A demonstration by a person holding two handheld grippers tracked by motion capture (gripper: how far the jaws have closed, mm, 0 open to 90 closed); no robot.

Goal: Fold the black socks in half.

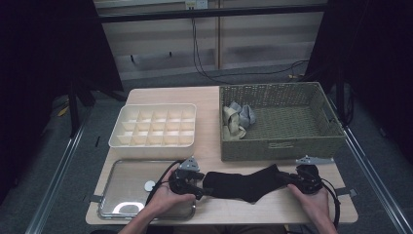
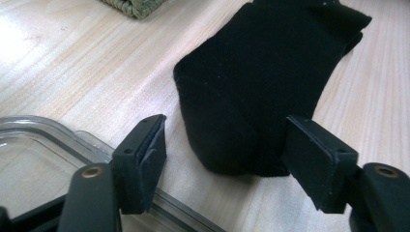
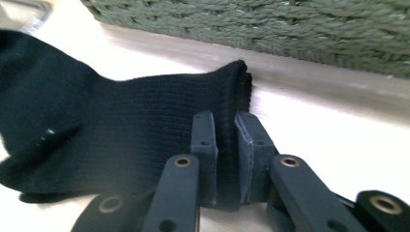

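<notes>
Black sock (image 1: 246, 183) lies flat on the table (image 1: 209, 95), on the near strip just in front of the basket (image 1: 280, 122). Long axis runs left to right, parallel to the basket's front wall; toe end to the left, cuff end to the right, with a bend near the middle.

Right gripper (image 3: 226, 145): jaws nearly together, clamped on the sock's cuff edge, fabric pinched between the pads. Cuff sits close to the basket's front wall, a narrow band of bare wood between them.

Left gripper (image 2: 225, 154): jaws apart, straddling the sock's toe end, pads not pressing on it. Its left jaw hangs over the rim of the clear tray (image 1: 126, 187), which lies left of the basket's near corner, at the table's near edge.

White divider box (image 1: 155, 126) sits left of the basket, a gap of bare wood between the two. Pale rolled socks (image 1: 238, 119) lie in the basket's left end. Open room: the strip before the basket, either side of the sock.
</notes>
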